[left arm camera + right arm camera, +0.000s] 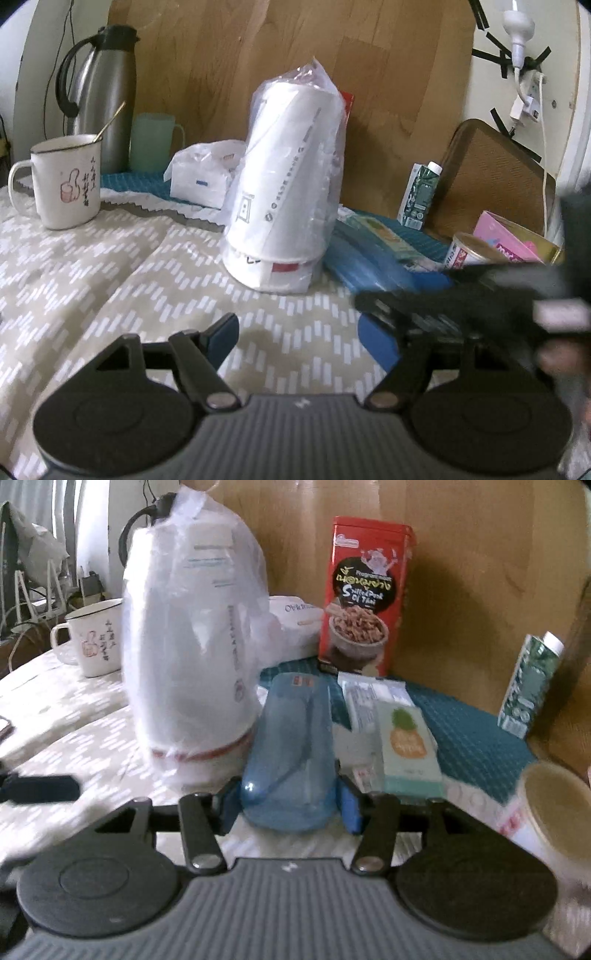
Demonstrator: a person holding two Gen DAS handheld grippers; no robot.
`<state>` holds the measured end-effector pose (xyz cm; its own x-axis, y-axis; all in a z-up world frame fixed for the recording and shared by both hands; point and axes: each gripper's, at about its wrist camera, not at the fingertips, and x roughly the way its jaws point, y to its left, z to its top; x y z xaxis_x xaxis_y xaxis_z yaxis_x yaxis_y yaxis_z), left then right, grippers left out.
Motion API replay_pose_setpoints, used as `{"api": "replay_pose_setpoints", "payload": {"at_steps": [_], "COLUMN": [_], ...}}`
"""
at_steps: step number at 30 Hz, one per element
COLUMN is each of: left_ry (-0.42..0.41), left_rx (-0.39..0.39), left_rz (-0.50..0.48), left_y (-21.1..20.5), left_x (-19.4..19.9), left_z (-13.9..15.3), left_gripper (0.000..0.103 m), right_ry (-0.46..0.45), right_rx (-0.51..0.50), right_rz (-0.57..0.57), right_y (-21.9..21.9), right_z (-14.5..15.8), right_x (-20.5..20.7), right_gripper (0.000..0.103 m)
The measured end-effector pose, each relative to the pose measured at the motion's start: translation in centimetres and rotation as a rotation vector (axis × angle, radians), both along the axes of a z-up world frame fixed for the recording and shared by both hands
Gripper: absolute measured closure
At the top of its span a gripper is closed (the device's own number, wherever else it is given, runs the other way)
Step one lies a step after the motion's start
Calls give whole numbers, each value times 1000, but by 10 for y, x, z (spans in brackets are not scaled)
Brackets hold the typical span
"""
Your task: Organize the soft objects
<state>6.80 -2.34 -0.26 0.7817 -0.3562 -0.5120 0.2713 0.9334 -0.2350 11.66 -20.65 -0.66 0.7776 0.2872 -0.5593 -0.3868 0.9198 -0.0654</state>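
Only the right wrist view shows the red snack box (364,594) at upper centre and the pale pineapple-print packet (408,753); only the left wrist view shows the steel thermos jug (101,96) at upper left. The translucent blue plastic case (293,753) lies on the patterned cloth (74,716) at centre frame, its long axis running away from the camera. The right gripper (290,806) flanks its near end, pads just beside it; contact unclear. The left gripper (301,338) stands wide and empty over cloth.
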Motion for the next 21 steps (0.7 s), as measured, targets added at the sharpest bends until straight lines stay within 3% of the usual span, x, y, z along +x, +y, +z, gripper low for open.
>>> {"api": "replay_pose_setpoints", "payload": {"at_steps": [4,8,11,13,14,17,21], "left_ry": [29,65,65,57,60,75,34], "left_rx": [-12,-55,-50,-43,-49,-94,-40], "left_rz": [-19,-34,-28,-43,-55,-136,-250], "left_y": [2,6,5,1,-2,-15,-52], "left_x": [0,1,-1,-4,-5,-10,-28], "left_z": [-2,-3,-2,0,1,7,18], "left_gripper": [28,16,15,17,20,22,22], "right_ry": [-1,15,20,-3,-27,-73,-90], "right_rx": [1,50,64,33,16,17,120], "right_rz": [52,118,125,70,15,-174,-133], "right_y": [-30,-69,-93,-107,-115,-140,-145], "right_z": [-3,-6,-11,-15,-17,-17,-12], "right_x": [-58,-119,-156,-174,-181,-196,-208], "right_gripper": [46,46,46,44,38,37,36]}}
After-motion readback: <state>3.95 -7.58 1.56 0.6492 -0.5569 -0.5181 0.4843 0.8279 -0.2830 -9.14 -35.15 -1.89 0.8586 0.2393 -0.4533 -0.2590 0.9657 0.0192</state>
